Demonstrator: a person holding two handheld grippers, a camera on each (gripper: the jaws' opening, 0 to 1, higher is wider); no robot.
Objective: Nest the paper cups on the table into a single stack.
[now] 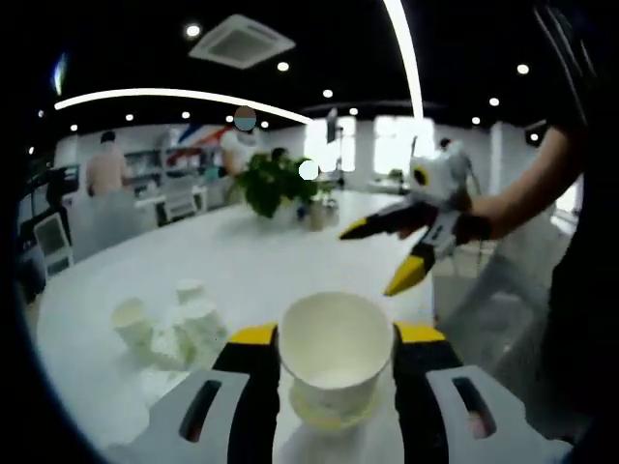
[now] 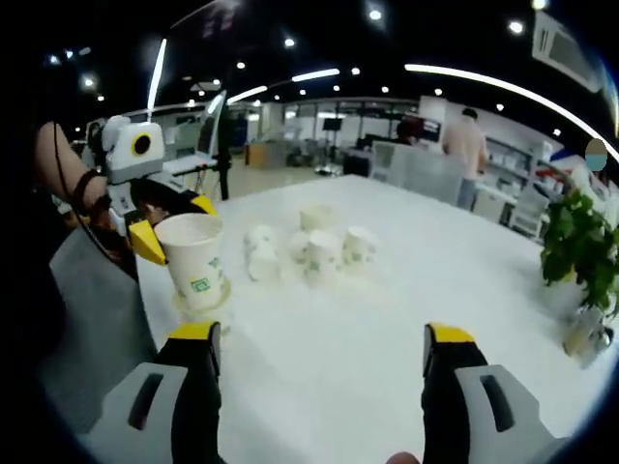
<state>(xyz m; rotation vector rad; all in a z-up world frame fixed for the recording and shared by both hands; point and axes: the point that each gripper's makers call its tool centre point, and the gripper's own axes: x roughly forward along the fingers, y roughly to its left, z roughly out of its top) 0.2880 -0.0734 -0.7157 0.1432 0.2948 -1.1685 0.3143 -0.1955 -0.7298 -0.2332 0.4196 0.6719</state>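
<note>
The left gripper (image 1: pixel 334 353) clamps one upright paper cup (image 1: pixel 336 360) between its jaws above the tabletop (image 2: pixel 406 329); the right gripper (image 2: pixel 319 353) hangs wide open, empty. Loose cups (image 2: pixel 309 249) lie clustered, unstacked: nesting barely begun.

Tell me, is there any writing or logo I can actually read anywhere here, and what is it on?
None can be read.
Held paper cup: a small green printed mark, too blurred to read.
Loose paper cups on the table: any print too small to tell.
Back wall: coloured shapes, no legible words.
</note>
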